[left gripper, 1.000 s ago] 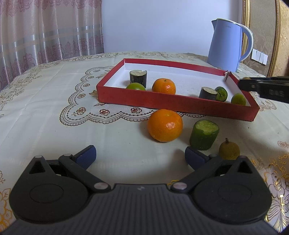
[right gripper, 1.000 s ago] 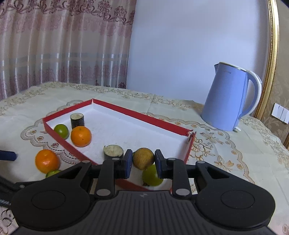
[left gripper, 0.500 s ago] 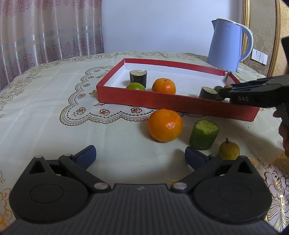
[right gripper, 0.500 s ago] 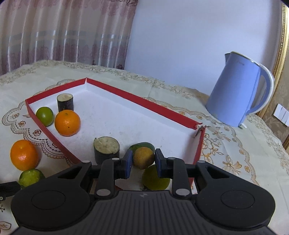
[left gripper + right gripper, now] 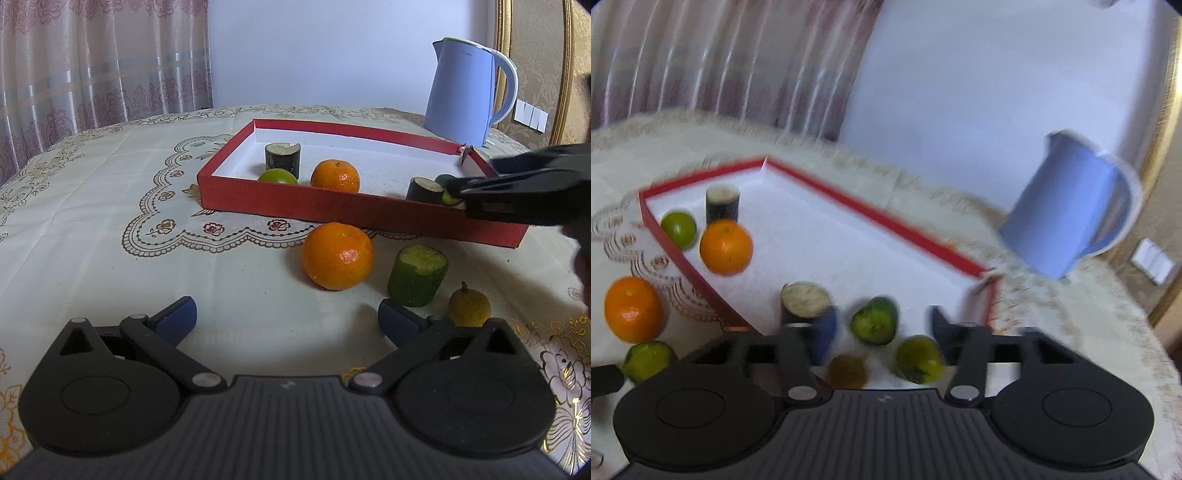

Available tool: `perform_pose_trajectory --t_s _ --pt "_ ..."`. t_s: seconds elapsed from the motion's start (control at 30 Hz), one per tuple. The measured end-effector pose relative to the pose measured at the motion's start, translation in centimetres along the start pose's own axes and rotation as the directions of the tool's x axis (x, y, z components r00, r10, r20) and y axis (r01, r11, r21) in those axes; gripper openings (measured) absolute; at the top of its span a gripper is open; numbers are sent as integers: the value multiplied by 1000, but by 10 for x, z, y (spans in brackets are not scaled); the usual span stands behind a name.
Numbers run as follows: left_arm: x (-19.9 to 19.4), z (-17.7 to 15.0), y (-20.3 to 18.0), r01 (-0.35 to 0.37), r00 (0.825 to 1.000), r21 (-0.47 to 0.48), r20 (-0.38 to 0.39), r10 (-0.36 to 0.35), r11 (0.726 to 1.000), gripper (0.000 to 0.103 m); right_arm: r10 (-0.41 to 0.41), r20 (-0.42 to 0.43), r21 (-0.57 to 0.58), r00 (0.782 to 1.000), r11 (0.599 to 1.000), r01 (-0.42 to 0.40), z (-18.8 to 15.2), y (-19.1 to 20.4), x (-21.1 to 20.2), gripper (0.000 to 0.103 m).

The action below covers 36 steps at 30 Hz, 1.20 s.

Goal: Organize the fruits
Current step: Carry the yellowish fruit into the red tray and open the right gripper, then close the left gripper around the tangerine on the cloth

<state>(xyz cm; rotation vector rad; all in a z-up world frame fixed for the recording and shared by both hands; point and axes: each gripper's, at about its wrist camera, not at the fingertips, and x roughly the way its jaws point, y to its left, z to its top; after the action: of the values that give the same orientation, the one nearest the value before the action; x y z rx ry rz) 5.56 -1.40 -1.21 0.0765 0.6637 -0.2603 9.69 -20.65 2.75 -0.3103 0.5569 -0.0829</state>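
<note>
Right gripper (image 5: 882,332): jaws apart, empty, brown fruit (image 5: 847,370) at 6 o'clock in tray (image 5: 871,218). Left gripper (image 5: 286,319): jaws wide, empty, orange (image 5: 337,256) at 1 o'clock.

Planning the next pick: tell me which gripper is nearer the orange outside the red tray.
Left. The open left gripper faces the orange, just short of it. The right gripper hangs open over the red tray's far end.

A home dining room: lace-trimmed cloth (image 5: 110,206) on the tabletop, patterned curtains (image 5: 92,62) at 10 o'clock, blue kettle (image 5: 467,90) at 1 o'clock.
</note>
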Motion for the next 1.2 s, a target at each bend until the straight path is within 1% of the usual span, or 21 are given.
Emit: perform_pose_trajectory --t_s 0.03,0.07,0.13,0.2,0.27,0.3,0.37,0.47,0.63,0.7,0.73,0.8,0.9,0.93,1.07,1.13,1.2 --pt "0 0 0 0 1000 0 0 0 1000 103 -6 42 13 999 1000 5 -5 -3 -14 86" --pt "0 0 0 1 1000 -1 0 -1 1000 103 -3 74 20 997 1000 1 -10 -4 -26 86" --pt "0 0 0 0 1000 0 0 0 1000 103 10 107 15 994 1000 -12 -22 -6 -49 86" --pt "0 0 1 1 1000 -1 1 -1 1000 103 44 116 21 992 999 -47 -37 -7 -66 86" --pt "0 0 0 5 1000 -3 2 -5 1000 103 89 94 28 992 995 -92 -51 -8 -75 86" --pt "0 -1 0 5 1000 -5 3 -5 1000 103 98 84 32 992 994 -101 -56 -7 -77 86" --pt "0 -1 -2 -14 1000 1 6 14 1000 103 111 74 39 991 993 -114 -66 -6 -78 86" --pt "0 -2 -2 -23 1000 -4 8 23 1000 103 133 42 65 990 989 -135 -71 -9 -70 86" --pt "-1 2 -1 -50 999 -27 8 50 998 103 233 -24 140 972 964 -227 -71 -20 -52 86" --pt "0 5 0 -47 999 -38 -1 47 998 103 253 -52 177 966 954 -241 -71 -25 -45 86" --pt "1 7 1 -37 999 -47 -4 37 998 103 267 -55 195 962 948 -252 -73 -28 -45 86" --pt "3 10 0 -41 999 -48 -8 40 998 103 285 -62 222 957 938 -265 -74 -31 -42 87" --pt "9 13 -4 -68 998 -33 -12 67 997 103 280 -67 213 958 942 -261 -75 -29 -43 89" --pt "9 15 -5 -63 998 -33 -11 63 997 103 276 -71 210 959 944 -256 -74 -28 -43 91" --pt "12 19 -10 -78 997 -15 7 78 997 103 275 -77 217 958 943 -253 -75 -30 -42 92" --pt "14 21 -11 -77 997 -19 5 77 997 103 271 -81 215 959 945 -248 -74 -29 -41 95" --pt "15 22 -11 -74 997 -30 5 74 997 103 266 -84 215 960 946 -243 -74 -29 -41 96"
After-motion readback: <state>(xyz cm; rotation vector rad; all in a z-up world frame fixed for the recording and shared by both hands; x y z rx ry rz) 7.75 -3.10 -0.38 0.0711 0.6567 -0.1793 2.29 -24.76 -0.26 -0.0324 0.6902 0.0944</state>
